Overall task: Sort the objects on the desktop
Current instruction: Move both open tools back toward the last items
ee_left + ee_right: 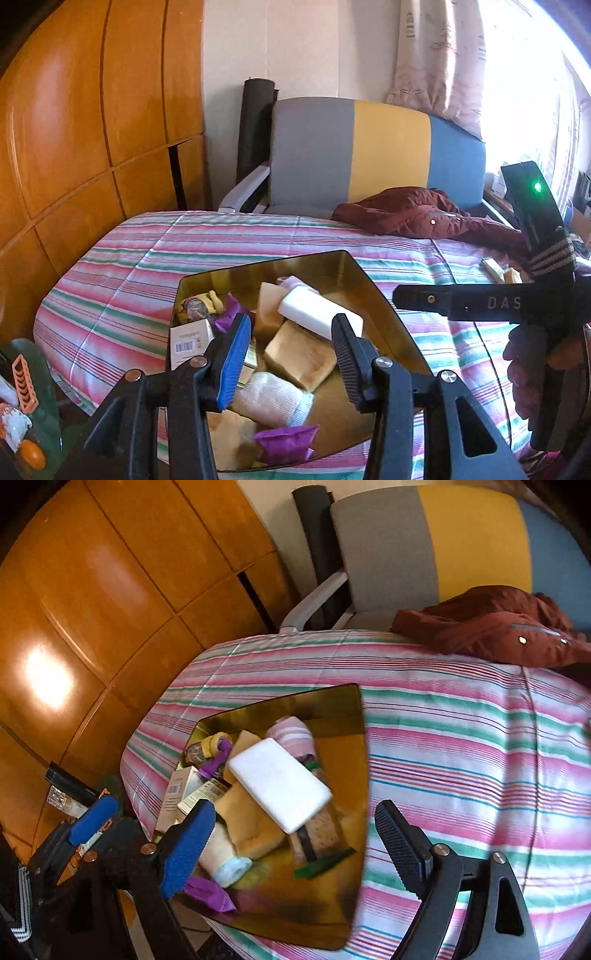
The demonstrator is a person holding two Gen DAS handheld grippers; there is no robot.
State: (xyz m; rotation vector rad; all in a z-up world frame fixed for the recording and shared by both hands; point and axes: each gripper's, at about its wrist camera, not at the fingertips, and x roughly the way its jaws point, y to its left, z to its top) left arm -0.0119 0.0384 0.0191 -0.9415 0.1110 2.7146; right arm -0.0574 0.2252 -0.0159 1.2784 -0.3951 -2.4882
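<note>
We are hovering both tongs, left [291, 354] and right [295, 845], spread and empty, over the gold tray [354, 760] lying on the striped bed [461, 738]. Topmost in it, the white sponge block [280, 782] is looking light and squashy, so we are judging its long sides the best hold.

tray [354, 716]: polished gold-toned metal; glossy inner walls in which the contents are mirrored
white block [280, 784]: matt, smooth, foam-like surface
tan sponges [301, 354]: porous, matt, slightly rough foam
rolled sock [271, 398]: soft knitted cloth, ribbed at the cuff
purple wrapper [286, 443]: thin, crinkled, shiny film
small box [190, 339]: printed card, smooth
bedspread [461, 738]: striped quilted cloth with a faint sheen
jacket [491, 627]: dark red woven fabric, matt, with metal snaps
wardrobe [92, 602]: lacquered wood, highly glossy
left gripper [291, 354]: matt black plastic, ribbed pads, one blue-faced
right gripper [295, 845]: matt black plastic, textured pads
</note>
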